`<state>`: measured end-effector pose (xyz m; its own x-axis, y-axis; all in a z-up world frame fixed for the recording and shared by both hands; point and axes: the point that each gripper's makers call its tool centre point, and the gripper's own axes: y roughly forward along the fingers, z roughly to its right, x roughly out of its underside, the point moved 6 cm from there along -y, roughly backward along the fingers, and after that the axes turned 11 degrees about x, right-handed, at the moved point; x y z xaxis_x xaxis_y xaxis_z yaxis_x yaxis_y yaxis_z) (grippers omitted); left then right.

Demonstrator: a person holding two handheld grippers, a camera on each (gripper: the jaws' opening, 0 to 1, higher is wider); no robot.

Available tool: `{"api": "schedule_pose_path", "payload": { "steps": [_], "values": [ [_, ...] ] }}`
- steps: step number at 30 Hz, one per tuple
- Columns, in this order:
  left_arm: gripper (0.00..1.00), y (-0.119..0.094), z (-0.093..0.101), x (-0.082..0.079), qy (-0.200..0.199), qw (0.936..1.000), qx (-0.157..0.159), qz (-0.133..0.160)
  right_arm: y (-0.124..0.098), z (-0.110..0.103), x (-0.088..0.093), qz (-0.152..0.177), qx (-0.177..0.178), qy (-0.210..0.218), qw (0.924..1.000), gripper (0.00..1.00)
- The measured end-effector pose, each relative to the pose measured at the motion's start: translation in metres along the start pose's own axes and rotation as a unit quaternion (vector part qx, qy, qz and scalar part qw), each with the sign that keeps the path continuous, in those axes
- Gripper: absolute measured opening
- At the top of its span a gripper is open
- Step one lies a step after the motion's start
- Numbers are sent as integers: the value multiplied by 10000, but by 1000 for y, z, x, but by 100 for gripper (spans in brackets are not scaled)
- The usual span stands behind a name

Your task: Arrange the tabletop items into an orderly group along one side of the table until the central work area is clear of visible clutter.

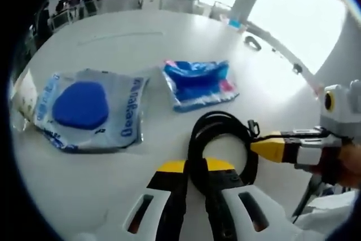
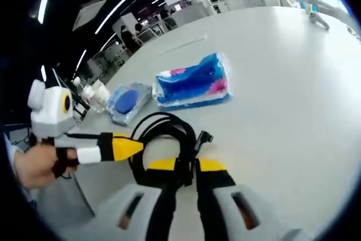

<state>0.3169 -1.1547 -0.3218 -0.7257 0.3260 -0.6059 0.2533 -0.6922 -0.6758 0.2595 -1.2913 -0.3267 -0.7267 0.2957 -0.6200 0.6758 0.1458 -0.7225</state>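
A black coiled cable (image 1: 223,119) lies on the white table (image 1: 113,43), close to the near edge. My left gripper (image 1: 194,166) is shut on the coil's near side, its yellow-tipped jaws pressed against the strands. My right gripper (image 1: 260,146) comes in from the right, and its yellow tip is closed on the coil's right side. In the right gripper view the right gripper (image 2: 185,166) clamps the cable (image 2: 163,119), while the left gripper (image 2: 132,146), held by a hand (image 2: 34,165), pinches the coil's left edge. Beyond lie a blue packet (image 1: 197,83) (image 2: 192,83) and a clear bag with a blue pad (image 1: 82,108) (image 2: 128,101).
A pale patterned bag (image 1: 22,97) sits at the table's left edge beside the clear bag. Two small dark items (image 1: 251,42) (image 1: 297,68) rest far off near the table's right rim. Chairs and desks stand behind the table's far end. Bare tabletop stretches between the packets and the far side.
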Motion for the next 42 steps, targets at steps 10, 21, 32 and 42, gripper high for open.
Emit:
{"api": "schedule_pose_path", "payload": {
  "steps": [10, 21, 32, 42],
  "values": [
    [5, 0, 0, 1, -170, 9998, -14, 70, 0, 0, 0, 59, 15, -22, 10000, 9],
    [20, -3, -1, -3, 249, 9993, -221, 193, -6, 0, -5, 364, -187, -327, 9986, 31],
    [79, -17, 10, -17, 447, 9960, -222, 737, -25, 5, -16, 793, 110, -743, 9940, 65],
    [80, -31, 10, -18, 444, 9948, -269, 880, -32, 4, -13, 738, 259, -704, 9944, 64]
  ]
}}
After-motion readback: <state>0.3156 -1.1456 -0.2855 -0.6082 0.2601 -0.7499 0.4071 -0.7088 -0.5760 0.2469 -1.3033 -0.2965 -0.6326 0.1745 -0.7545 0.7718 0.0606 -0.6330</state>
